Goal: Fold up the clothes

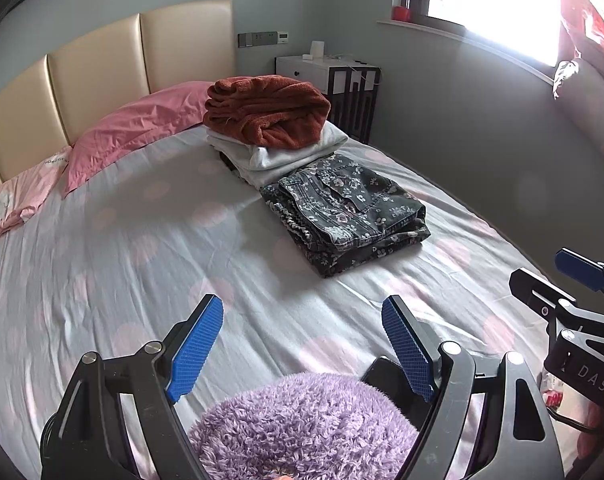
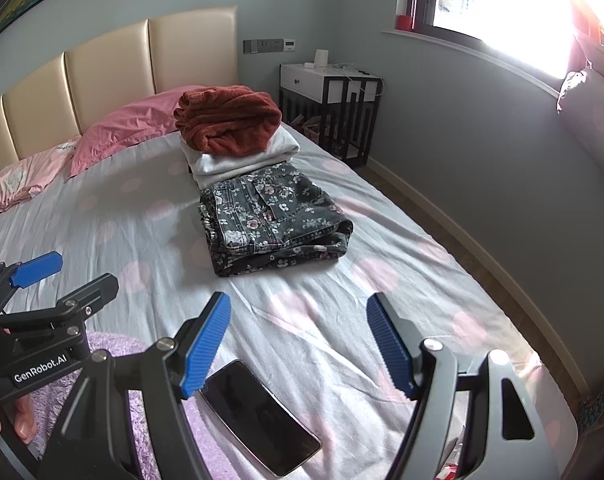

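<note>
Lilac fleece, shaggy and soft, lies bunched at the near edge of the bed (image 1: 150, 248), right under the left hand-held gripper (image 1: 302, 344). Its blue pads stand wide apart over the fleece garment (image 1: 305, 428), gripping nothing. The right hand-held gripper (image 2: 298, 344) hovers just beside it, jaws likewise spread and empty, above the pale sheet with its faint pink dots. A dark phone (image 2: 260, 416) lies face up on the sheet below that gripper, its corner just beside the lilac fleece. A fingertip shows on the left gripper's handle in the right wrist view.

Farther up the bed, well apart from both grippers, the folded clothes sit together: floral denim jeans (image 1: 345, 216) nearest, touching a stack behind them where a rust-red knit (image 1: 266, 110) rests on a white folded garment (image 1: 286, 152). Pink pillows (image 1: 142, 128) lean along the cream padded headboard (image 1: 102, 68). A white nightstand (image 1: 329, 72) stands in the corner under the bright window.
</note>
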{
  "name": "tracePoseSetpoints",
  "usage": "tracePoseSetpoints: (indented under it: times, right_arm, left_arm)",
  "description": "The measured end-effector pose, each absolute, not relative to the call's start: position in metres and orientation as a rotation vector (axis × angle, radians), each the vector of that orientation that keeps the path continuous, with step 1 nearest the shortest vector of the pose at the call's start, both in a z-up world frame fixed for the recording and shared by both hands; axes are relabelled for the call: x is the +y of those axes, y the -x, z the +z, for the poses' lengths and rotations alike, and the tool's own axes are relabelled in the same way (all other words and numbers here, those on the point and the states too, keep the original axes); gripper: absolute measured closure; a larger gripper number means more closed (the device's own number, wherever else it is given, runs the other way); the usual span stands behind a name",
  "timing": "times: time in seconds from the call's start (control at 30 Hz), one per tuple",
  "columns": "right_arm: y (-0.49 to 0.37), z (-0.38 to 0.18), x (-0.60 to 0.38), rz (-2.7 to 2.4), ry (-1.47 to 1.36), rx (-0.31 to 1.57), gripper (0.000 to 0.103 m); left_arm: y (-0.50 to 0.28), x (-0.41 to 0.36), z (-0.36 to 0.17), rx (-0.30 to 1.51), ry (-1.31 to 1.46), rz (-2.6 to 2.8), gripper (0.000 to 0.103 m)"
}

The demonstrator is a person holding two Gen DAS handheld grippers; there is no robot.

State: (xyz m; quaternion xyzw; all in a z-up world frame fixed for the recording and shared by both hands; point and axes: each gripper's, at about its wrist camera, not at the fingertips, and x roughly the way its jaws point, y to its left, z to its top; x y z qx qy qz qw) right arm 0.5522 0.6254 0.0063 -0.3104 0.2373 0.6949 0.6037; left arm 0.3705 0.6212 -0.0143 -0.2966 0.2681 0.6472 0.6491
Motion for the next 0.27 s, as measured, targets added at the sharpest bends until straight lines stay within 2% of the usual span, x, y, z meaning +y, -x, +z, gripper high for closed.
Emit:
tracePoseSetpoints:
  times: [0.27]
  right_arm:
    - [-0.5524, 0.0044, 0.6244, 1.611, 0.724, 0.558, 0.033]
  left_arm:
    - [-0.3693, 0.6186, -0.0134, 0.598, 0.673, 1.475, 0.02]
